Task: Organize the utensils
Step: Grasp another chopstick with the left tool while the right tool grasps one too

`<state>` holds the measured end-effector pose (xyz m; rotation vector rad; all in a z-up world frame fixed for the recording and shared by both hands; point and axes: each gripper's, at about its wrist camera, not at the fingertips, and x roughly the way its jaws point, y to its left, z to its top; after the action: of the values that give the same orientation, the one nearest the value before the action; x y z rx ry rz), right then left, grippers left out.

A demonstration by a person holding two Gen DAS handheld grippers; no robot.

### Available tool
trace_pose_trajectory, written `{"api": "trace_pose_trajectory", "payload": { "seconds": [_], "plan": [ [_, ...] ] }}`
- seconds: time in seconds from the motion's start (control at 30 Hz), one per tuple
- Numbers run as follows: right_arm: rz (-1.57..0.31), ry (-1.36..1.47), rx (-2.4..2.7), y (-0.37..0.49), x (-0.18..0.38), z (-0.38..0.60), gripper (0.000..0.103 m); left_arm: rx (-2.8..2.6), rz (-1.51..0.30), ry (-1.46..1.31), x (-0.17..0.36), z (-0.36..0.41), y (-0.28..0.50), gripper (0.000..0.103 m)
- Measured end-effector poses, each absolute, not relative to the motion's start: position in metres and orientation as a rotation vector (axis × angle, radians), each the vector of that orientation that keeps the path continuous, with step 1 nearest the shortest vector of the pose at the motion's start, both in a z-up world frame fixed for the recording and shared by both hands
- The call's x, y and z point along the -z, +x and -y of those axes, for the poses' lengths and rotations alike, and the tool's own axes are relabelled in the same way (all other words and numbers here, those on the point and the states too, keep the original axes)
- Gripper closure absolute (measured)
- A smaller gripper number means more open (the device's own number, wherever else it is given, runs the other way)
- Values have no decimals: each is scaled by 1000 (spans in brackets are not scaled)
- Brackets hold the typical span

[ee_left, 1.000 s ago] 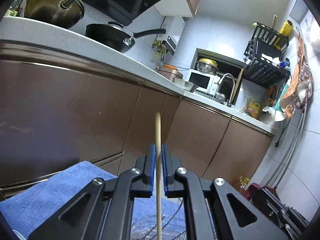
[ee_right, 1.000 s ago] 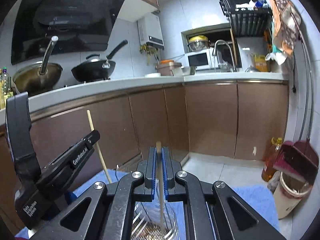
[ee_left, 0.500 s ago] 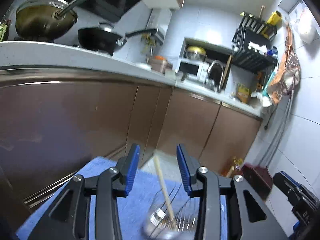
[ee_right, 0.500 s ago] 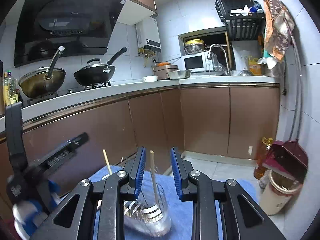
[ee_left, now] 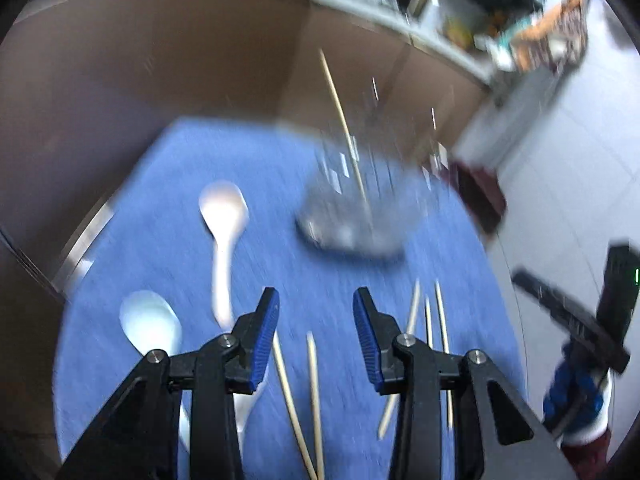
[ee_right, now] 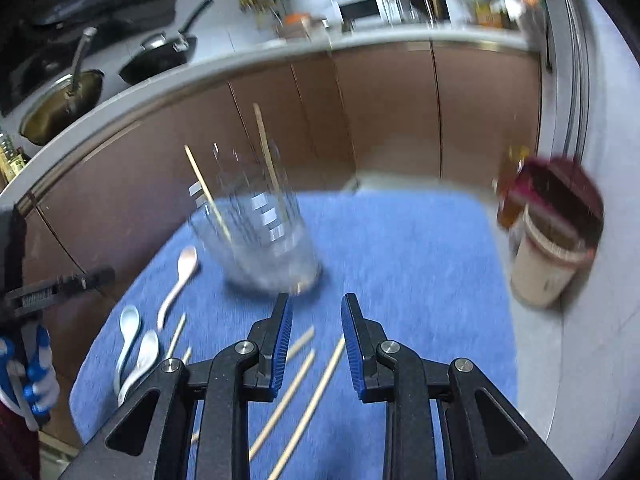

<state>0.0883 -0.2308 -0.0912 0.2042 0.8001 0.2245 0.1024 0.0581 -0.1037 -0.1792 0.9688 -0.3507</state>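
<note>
Nearest: left gripper point(ee_left: 316, 328), jaws apart with nothing between the pads; right gripper point(ee_right: 316, 336), likewise apart and empty. Beneath them, a blue towel point(ee_right: 400, 248) carries loose wooden chopsticks point(ee_right: 316, 392) and, towards the left, three pale spoons point(ee_right: 132, 344). Farther on the towel stands a clear glass point(ee_right: 268, 240) with two chopsticks point(ee_right: 208, 192) leaning upright inside. Lettering on the left gripper's side bar is too blurred to read. Beyond: brown cabinet fronts point(ee_right: 384, 108), a bin point(ee_right: 548, 256) at right, then the worktop point(ee_right: 240, 56) with a black pan point(ee_right: 160, 56).
</note>
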Motion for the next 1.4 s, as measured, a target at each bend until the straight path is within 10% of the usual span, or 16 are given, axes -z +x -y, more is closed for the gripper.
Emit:
{"api": "trace_pose_trajectory", "payload": {
  "seconds": [1.4],
  "plan": [
    [-1223, 143, -144, 179, 185, 197, 95, 281, -1279, 51, 187, 20, 147, 98]
  ]
}}
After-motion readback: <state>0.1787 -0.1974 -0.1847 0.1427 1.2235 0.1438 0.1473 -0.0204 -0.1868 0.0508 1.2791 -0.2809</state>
